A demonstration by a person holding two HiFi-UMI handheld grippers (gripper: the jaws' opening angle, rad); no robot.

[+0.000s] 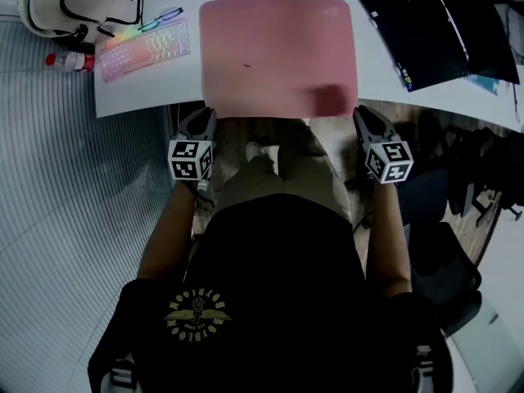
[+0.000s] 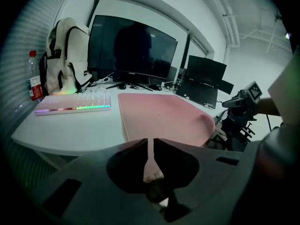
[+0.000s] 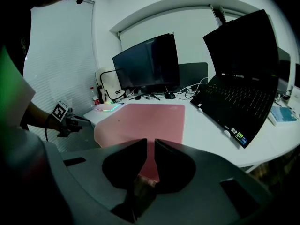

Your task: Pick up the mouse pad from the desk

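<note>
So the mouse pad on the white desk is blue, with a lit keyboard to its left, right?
Not blue: the mouse pad is pink. The head view shows it on the white desk with the lit keyboard to its left.

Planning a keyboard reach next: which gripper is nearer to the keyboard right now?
Left. The left gripper is at the mouse pad's near left corner, the keyboard side; the right gripper is at the near right corner, the whole pad between it and the keyboard.

Office desk with monitor, laptop
</note>
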